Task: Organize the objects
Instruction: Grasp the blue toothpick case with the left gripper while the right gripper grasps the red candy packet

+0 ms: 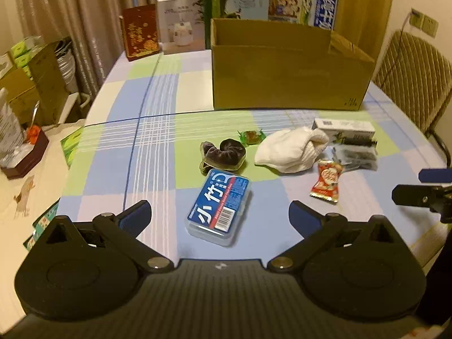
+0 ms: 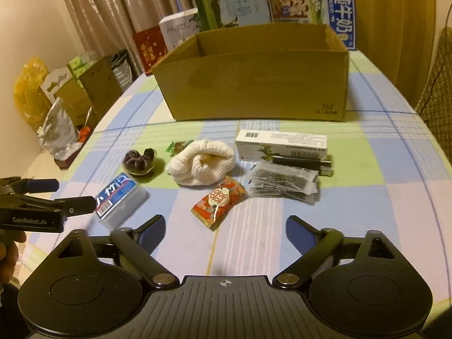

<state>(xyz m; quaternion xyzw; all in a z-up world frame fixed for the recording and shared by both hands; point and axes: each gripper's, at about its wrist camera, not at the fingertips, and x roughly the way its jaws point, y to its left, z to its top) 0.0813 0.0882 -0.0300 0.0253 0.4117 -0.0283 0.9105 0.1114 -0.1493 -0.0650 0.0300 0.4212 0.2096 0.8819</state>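
the left gripper (image 1: 220,212) hangs over the counter (image 1: 158,130) with its jaws spread wide and nothing pressed between them; a clear plastic case with a blue label (image 1: 219,207) lies flat on the checked cloth right between the jaw tips, touching neither; just beyond it sits a dark velvet scrunchie (image 1: 223,152), and further ahead a small green-wrapped candy (image 1: 251,136); ahead and to the right of these jaws lie a white knitted cloth bundle (image 1: 291,149), a red snack packet (image 1: 327,182), a clear bag of dark hair pins (image 1: 356,158) and a white carton (image 1: 344,128) with a black tube along its near side; well ahead stands an open cardboard box (image 1: 285,76); the right gripper (image 2: 224,233) also has its jaws wide apart and holds nothing, with bare cloth between the tips; the snack packet (image 2: 219,202) lies just ahead of that gap, apart from the tips; the knitted bundle (image 2: 202,163) is beyond it, the pin bag (image 2: 282,182) and carton (image 2: 282,144) ahead right, the blue-labelled case (image 2: 120,199) ahead left beside the other gripper's tip, and the box (image 2: 254,84) far ahead.
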